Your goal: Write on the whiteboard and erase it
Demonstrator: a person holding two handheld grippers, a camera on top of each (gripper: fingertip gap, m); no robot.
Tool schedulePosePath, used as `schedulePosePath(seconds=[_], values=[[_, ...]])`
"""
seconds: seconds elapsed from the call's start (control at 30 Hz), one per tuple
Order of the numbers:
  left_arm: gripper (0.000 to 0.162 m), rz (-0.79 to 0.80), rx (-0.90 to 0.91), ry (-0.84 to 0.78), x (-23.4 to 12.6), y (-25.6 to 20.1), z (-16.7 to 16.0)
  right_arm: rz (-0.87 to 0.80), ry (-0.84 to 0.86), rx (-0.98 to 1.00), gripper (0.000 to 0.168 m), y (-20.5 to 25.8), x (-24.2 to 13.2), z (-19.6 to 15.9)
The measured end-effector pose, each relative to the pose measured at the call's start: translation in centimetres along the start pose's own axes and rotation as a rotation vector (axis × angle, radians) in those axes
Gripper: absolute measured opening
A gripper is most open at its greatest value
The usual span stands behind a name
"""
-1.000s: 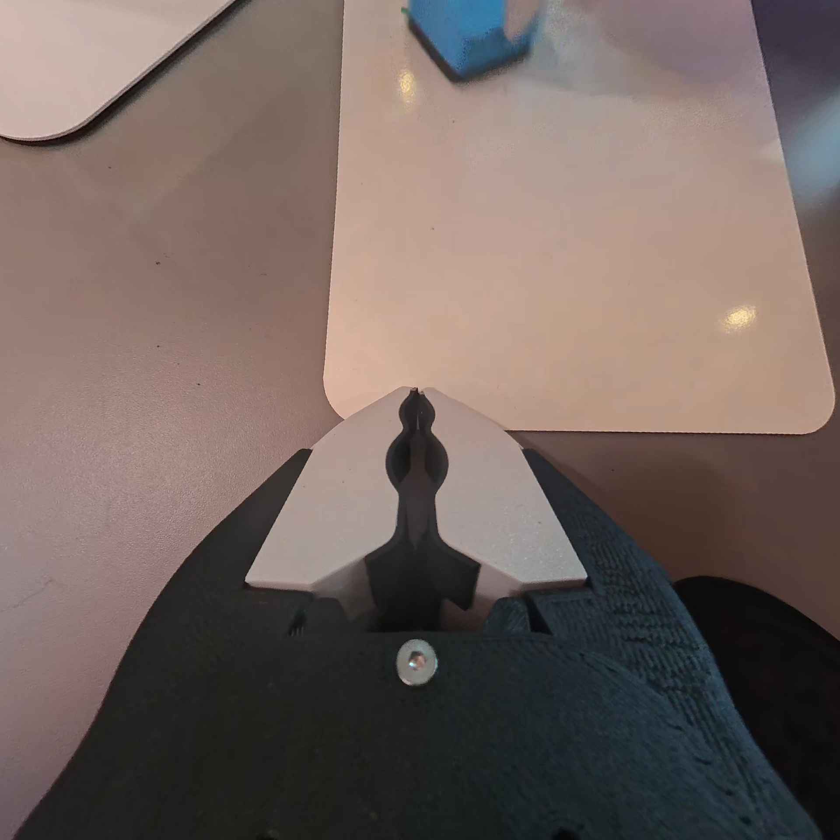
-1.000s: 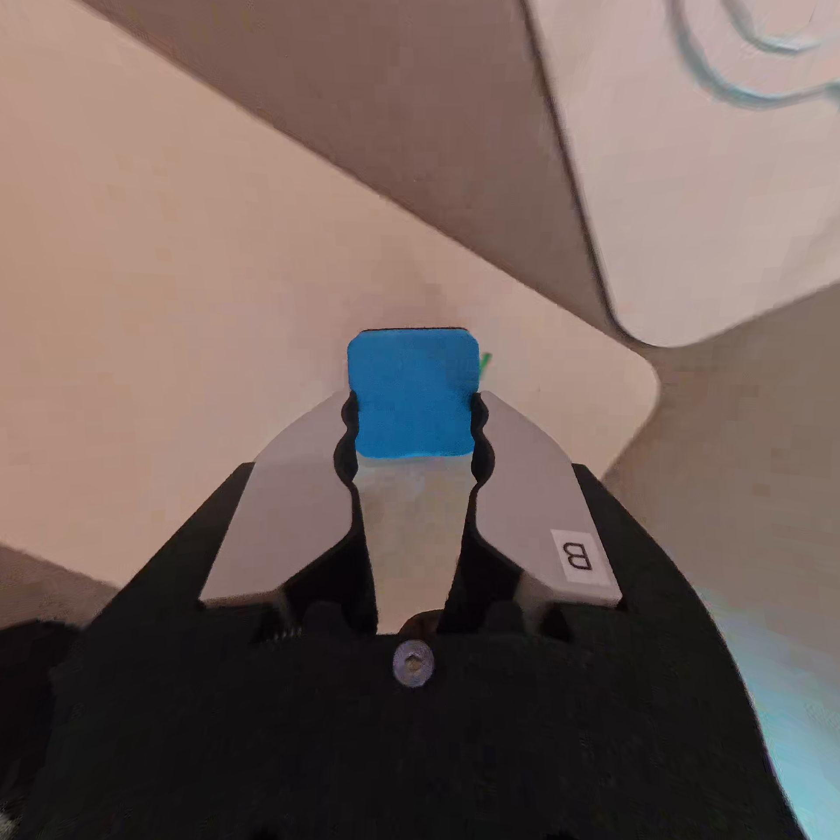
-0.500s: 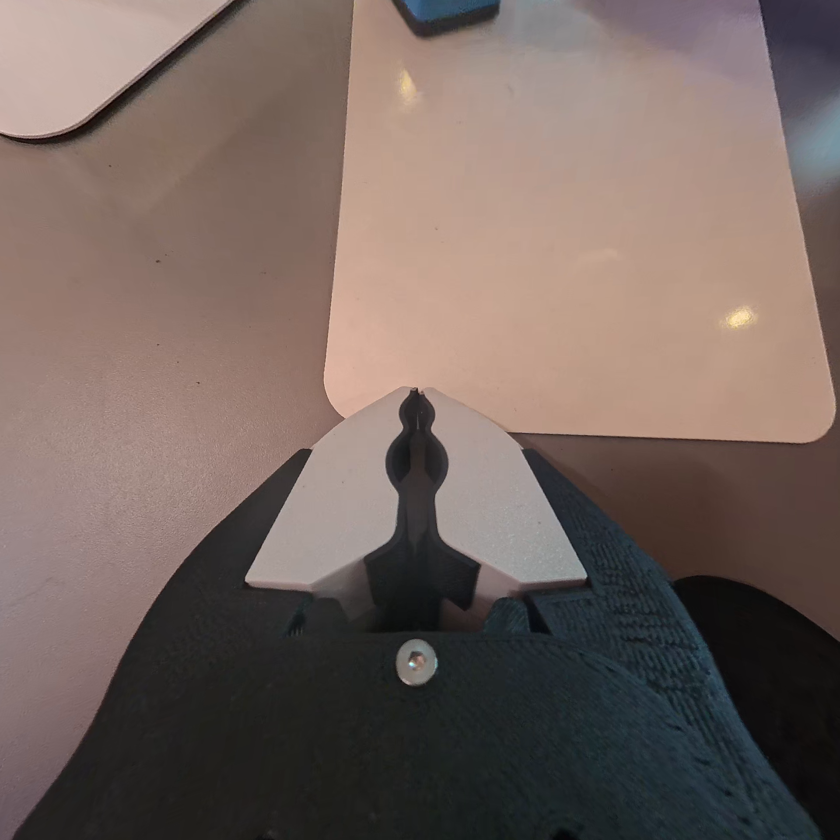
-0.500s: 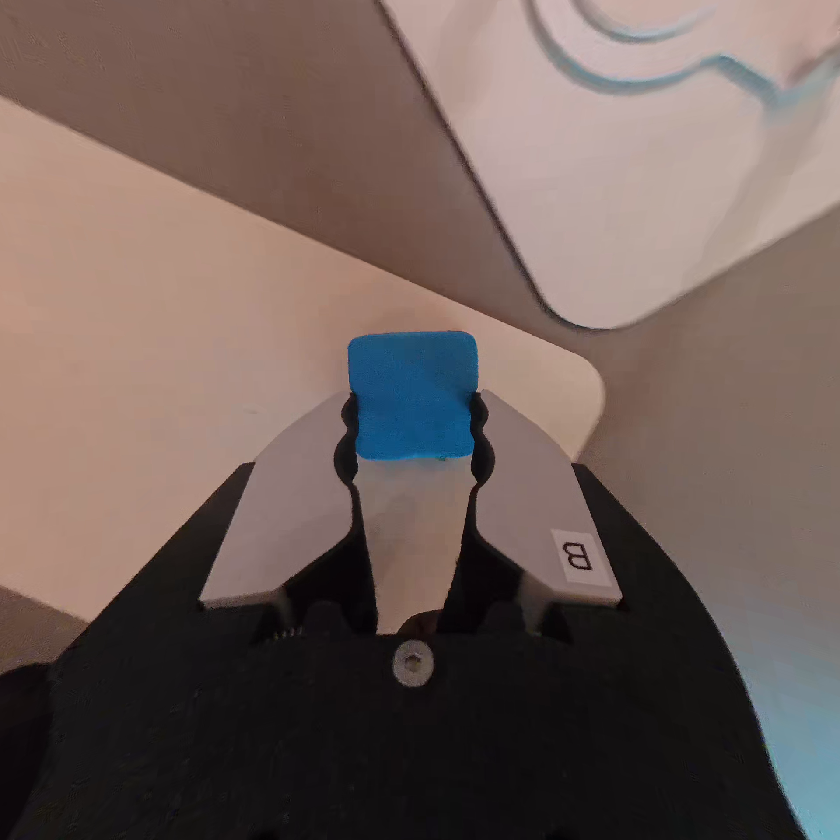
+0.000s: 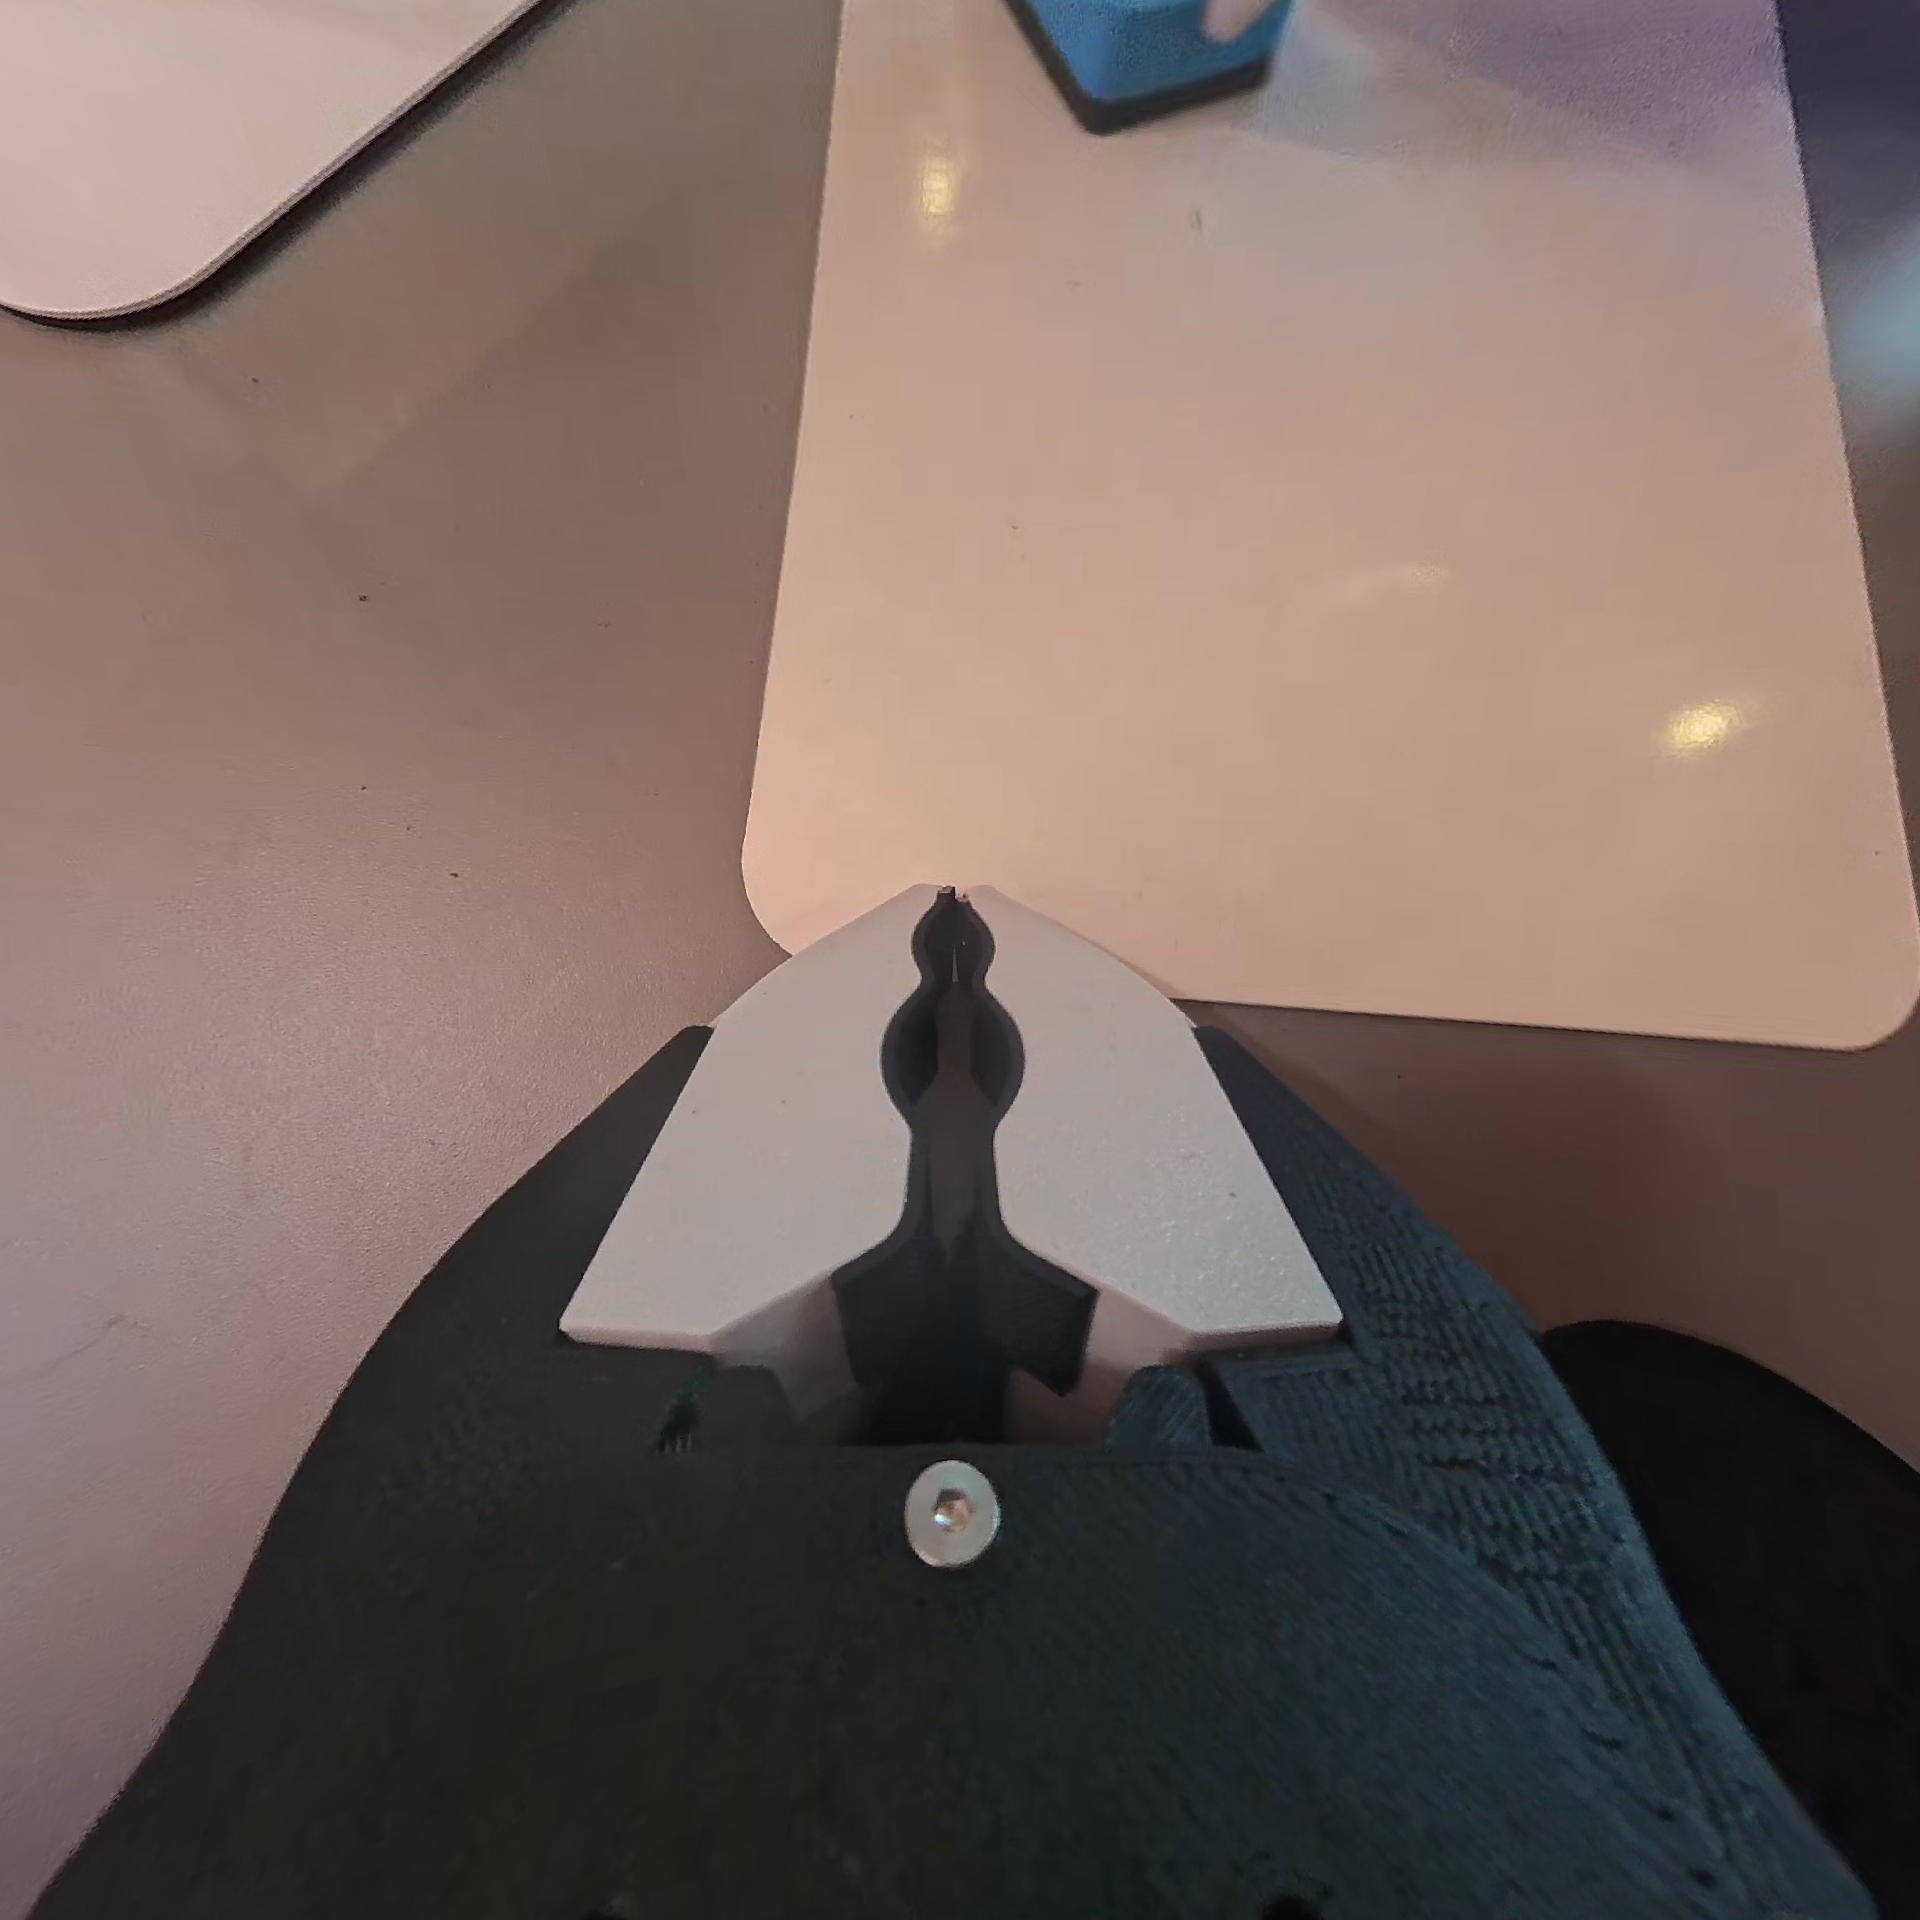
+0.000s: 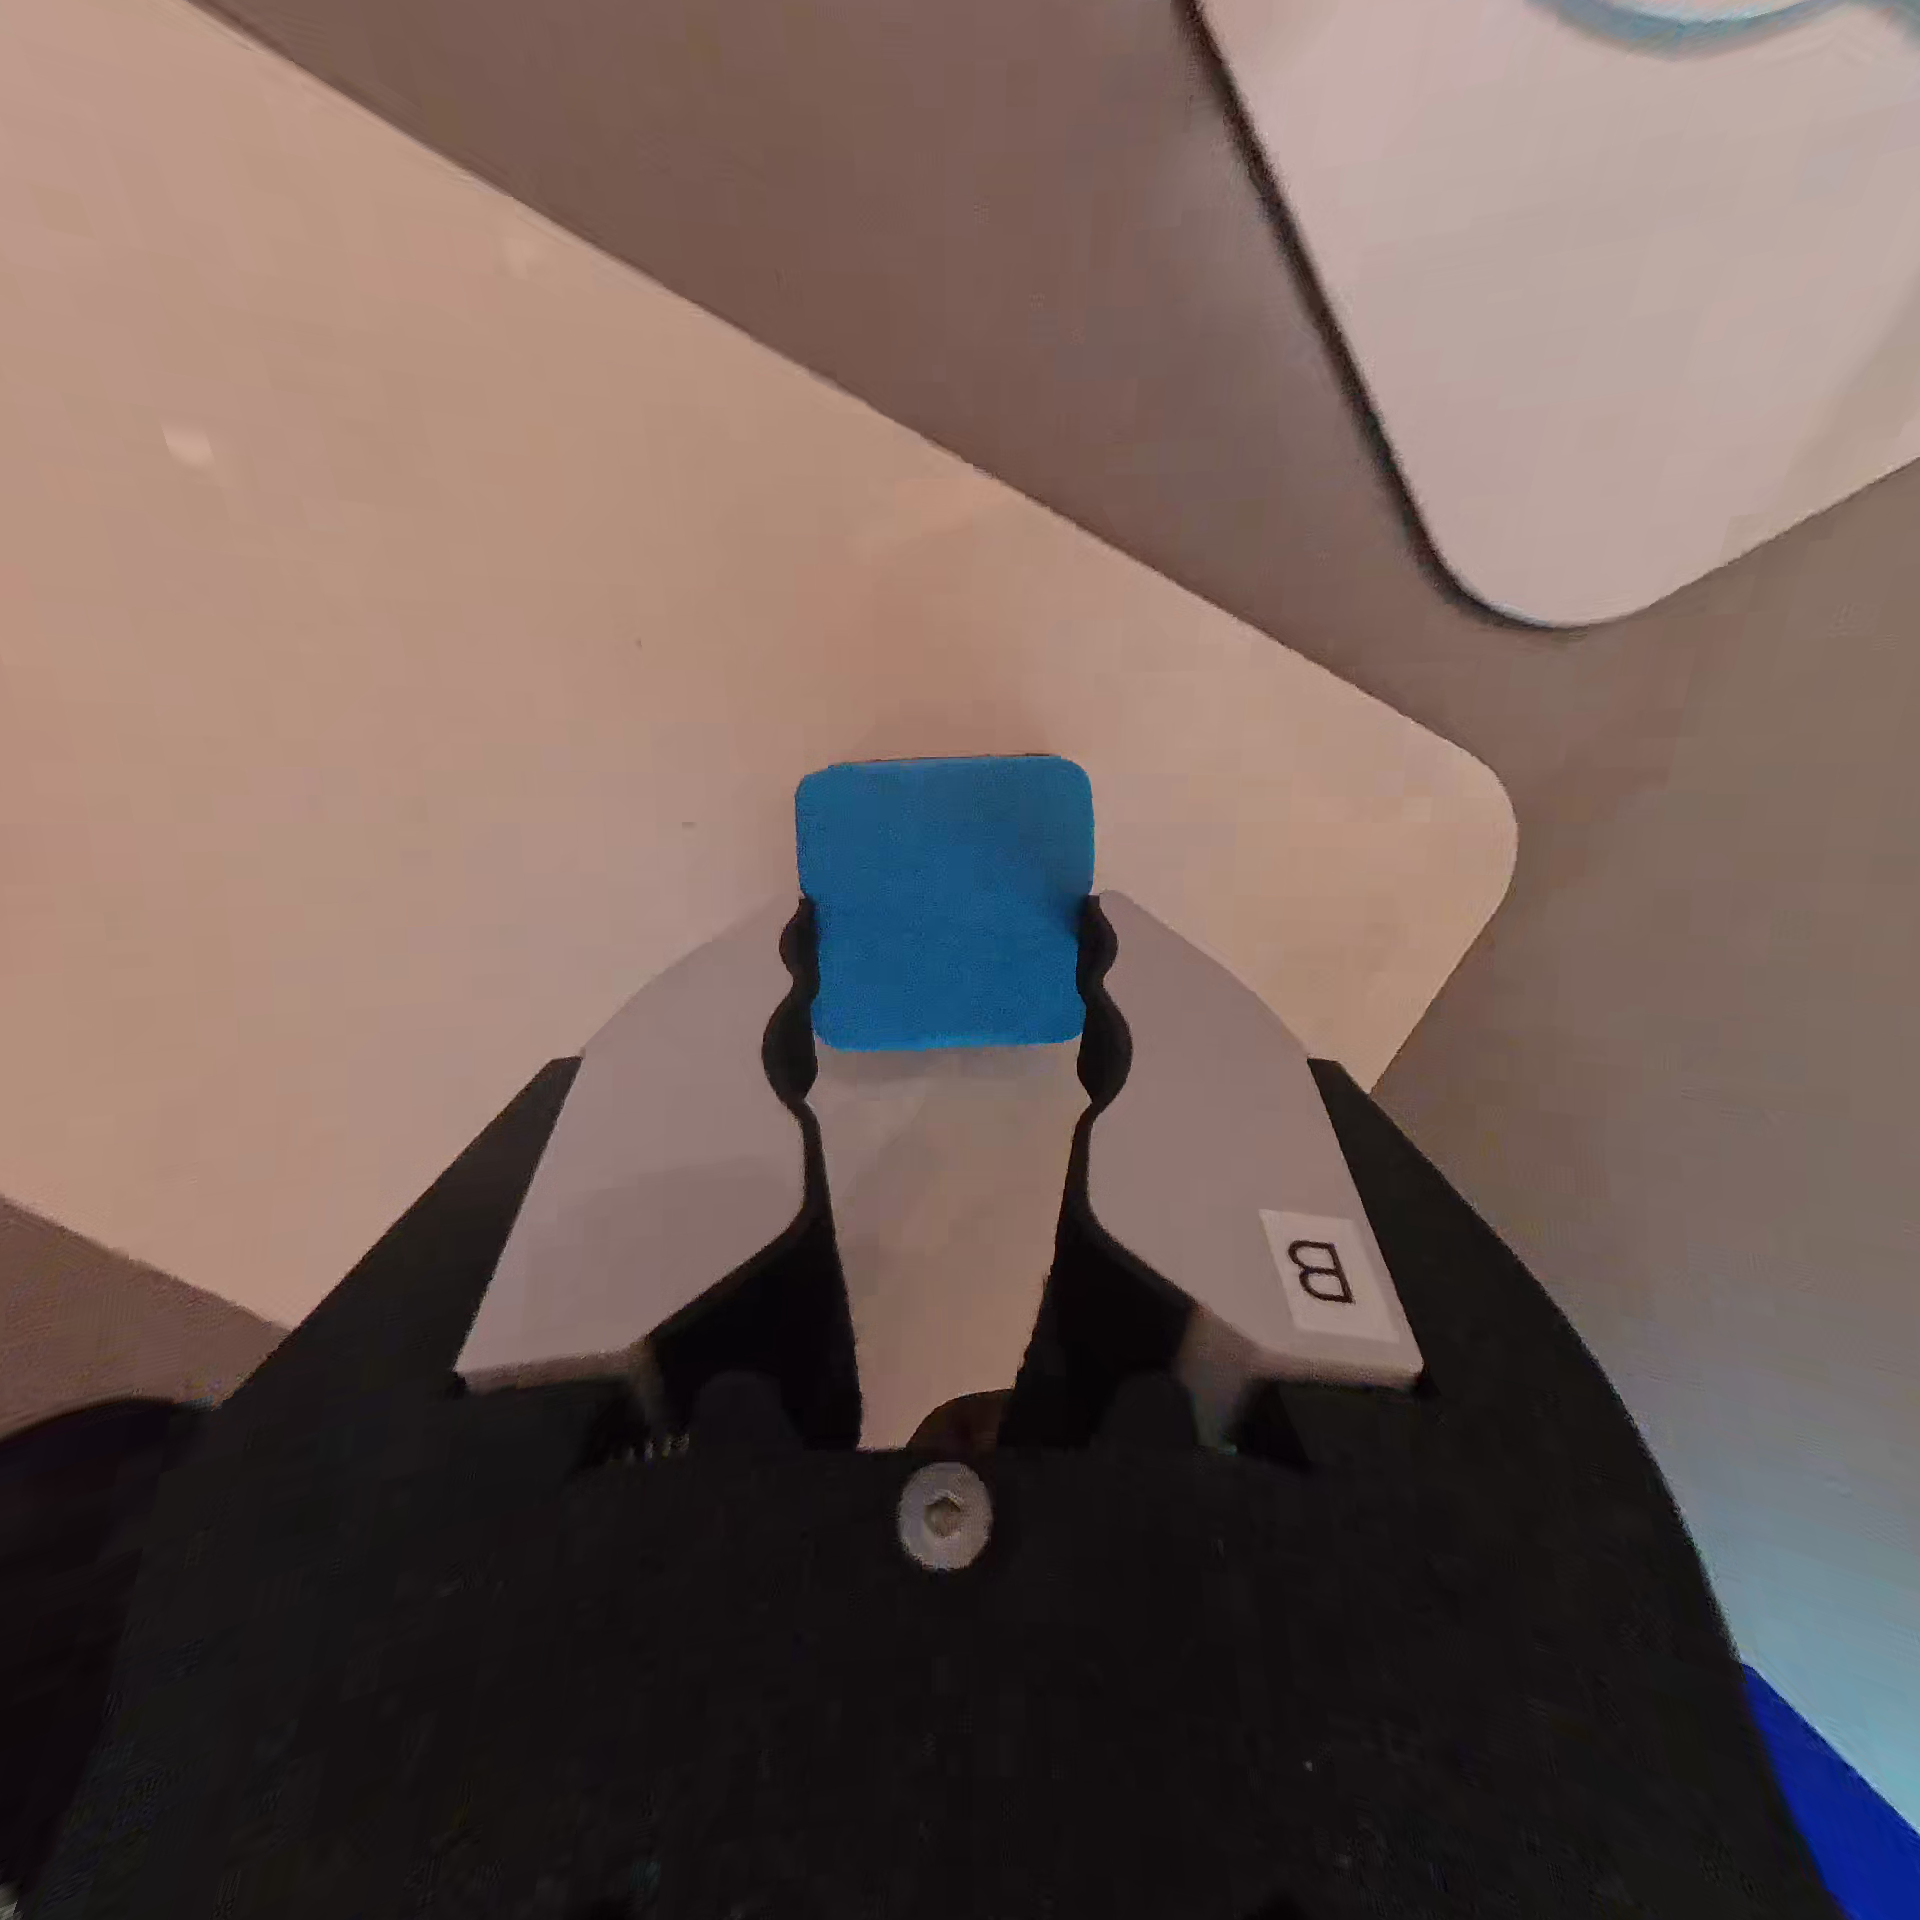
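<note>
A white whiteboard (image 5: pixel 1299 540) lies flat on the brown table; its surface looks blank except for a tiny dark mark near the far end. My left gripper (image 5: pixel 952 894) is shut and empty, its tip over the board's near left corner. My right gripper (image 6: pixel 943 914) is shut on a blue eraser (image 6: pixel 943 904) with a black underside, held on the whiteboard (image 6: pixel 416 623) near its corner. The eraser also shows at the far end of the board in the left wrist view (image 5: pixel 1143 52).
A second white board (image 5: pixel 208 135) lies at the far left of the brown table (image 5: pixel 364 727). In the right wrist view this board (image 6: pixel 1621 312) carries blue-grey drawn lines at its top edge. A blue thing (image 6: pixel 1839 1808) shows at the bottom right. One gripper's finger ends stand about 20 centimeters off the other's.
The right gripper has slid the eraser over the board: towards its far edge, then back into the left wrist view. The green mark beside the eraser is gone. The left gripper has not moved.
</note>
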State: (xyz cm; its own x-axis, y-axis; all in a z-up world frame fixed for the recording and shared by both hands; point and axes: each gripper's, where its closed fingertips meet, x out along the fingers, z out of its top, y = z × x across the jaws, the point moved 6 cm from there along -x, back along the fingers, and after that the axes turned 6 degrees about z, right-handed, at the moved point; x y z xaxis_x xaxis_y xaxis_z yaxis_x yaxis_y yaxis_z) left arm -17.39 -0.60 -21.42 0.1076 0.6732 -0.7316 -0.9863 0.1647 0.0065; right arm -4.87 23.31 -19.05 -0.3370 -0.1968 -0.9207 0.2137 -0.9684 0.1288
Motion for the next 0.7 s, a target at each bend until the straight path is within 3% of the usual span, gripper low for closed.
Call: schedulePosePath(seconds=[0.03,0.13,0.23,0.33,0.4,0.53,0.6,0.7], values=[[0.001,0.002,0.001,0.0,0.0,0.0,0.0,0.023,0.022,0.043,0.049,-0.5,-0.4,-0.7],[0.002,0.008,0.009,0.003,0.0,-0.1,0.0,-0.118,0.009,0.236,0.049,-3.7,-1.2,-1.7],[0.001,0.007,0.015,0.004,0.1,-0.2,0.1,-0.029,-0.081,0.06,0.049,1.5,0.8,1.0],[0.001,0.003,0.011,0.004,0.1,-0.2,0.1,0.032,-0.039,-0.15,0.049,7.0,1.6,1.6],[0.002,0.002,0.012,0.004,0.1,-0.3,0.1,0.04,-0.038,-0.062,0.049,5.0,0.9,0.3],[0.002,0.006,0.019,0.002,0.0,-0.3,0.0,-0.161,-0.054,0.255,0.048,-2.1,-1.4,-3.0],[0.001,0.003,0.02,0.003,0.1,-0.3,0.1,-0.193,-0.049,0.181,0.048,-0.4,-0.8,-2.0],[0.001,0.005,0.025,0.006,0.1,-0.4,0.1,-0.037,-0.116,0.0,0.049,6.4,2.0,2.2]])
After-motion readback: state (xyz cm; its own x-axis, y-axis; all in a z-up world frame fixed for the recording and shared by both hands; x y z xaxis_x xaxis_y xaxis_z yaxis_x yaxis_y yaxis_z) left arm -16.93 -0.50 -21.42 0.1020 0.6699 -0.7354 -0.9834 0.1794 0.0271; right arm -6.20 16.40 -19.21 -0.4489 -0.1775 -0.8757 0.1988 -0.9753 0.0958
